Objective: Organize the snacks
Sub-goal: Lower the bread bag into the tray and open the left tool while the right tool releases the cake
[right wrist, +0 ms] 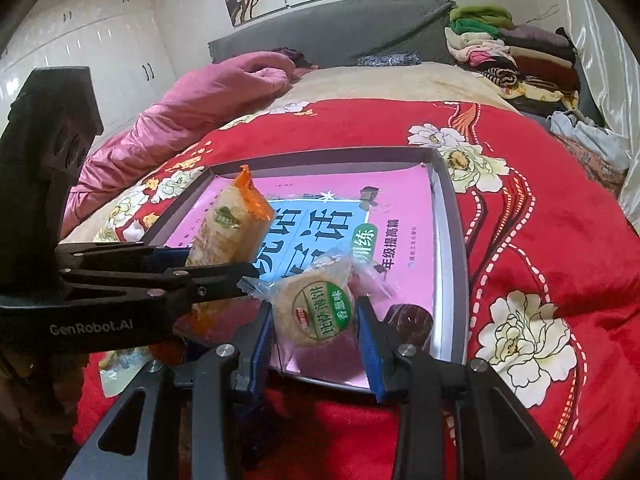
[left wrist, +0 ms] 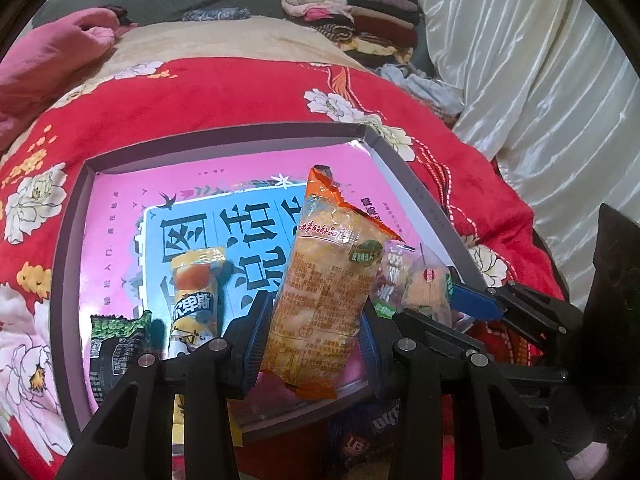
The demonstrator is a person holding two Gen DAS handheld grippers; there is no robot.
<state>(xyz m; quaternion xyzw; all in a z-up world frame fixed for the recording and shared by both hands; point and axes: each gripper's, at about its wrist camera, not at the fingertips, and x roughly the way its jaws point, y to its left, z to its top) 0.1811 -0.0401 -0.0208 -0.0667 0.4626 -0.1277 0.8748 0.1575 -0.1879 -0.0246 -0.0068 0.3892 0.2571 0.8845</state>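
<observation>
A grey-rimmed shallow box (left wrist: 72, 240) lies on the red floral bedspread, lined with a pink and blue book. My left gripper (left wrist: 312, 336) is shut on a tall orange-sealed cracker pack (left wrist: 320, 288), held upright over the box's near edge. In the box lie a yellow stick snack (left wrist: 196, 300) and a green-black packet (left wrist: 116, 352). My right gripper (right wrist: 316, 320) is shut on a round biscuit pack (right wrist: 316, 308) with a green label, just right of the left gripper (right wrist: 200, 264) and its orange pack (right wrist: 228, 232). A dark brown round snack (right wrist: 408, 320) rests in the box (right wrist: 452, 240) near its right wall.
A blue packet (left wrist: 360, 432) lies on the bedspread under my left gripper, and a pale wrapper (right wrist: 120, 364) lies at the box's near left. A pink quilt (right wrist: 192, 96) is bunched at the far left. Folded clothes (right wrist: 516, 56) are stacked by the headboard, next to a white curtain (left wrist: 540, 80).
</observation>
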